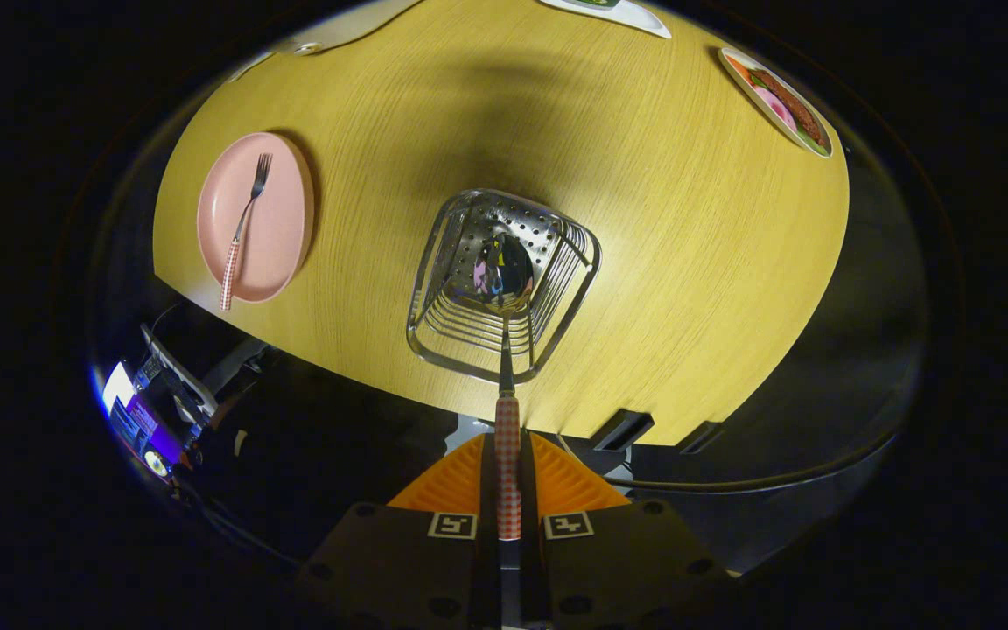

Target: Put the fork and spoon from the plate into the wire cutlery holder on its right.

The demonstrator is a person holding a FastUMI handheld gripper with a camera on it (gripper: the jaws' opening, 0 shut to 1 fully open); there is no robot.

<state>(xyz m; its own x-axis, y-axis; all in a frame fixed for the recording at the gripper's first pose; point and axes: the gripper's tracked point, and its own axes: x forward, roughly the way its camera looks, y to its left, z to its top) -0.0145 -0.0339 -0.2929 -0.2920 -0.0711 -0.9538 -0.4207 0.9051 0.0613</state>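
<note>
I look down from above onto a yellow wooden table (661, 262). My gripper (507, 464) is shut on the spoon (506, 350) by its red-and-white checked handle, which runs between my fingers. The spoon's shiny bowl hangs over the mouth of the wire cutlery holder (556, 297), which stands right below. To the holder's left lies a pink plate (281, 219). On it rests a fork (246, 214), its tines pointing away and its checked handle sticking out over the plate's near rim.
Two flat picture cards lie near the table's far side, one at the far right (780, 103) and one at the far middle (618, 10). Off the table's near-left edge stand a dark frame and some equipment with lit parts (154, 420).
</note>
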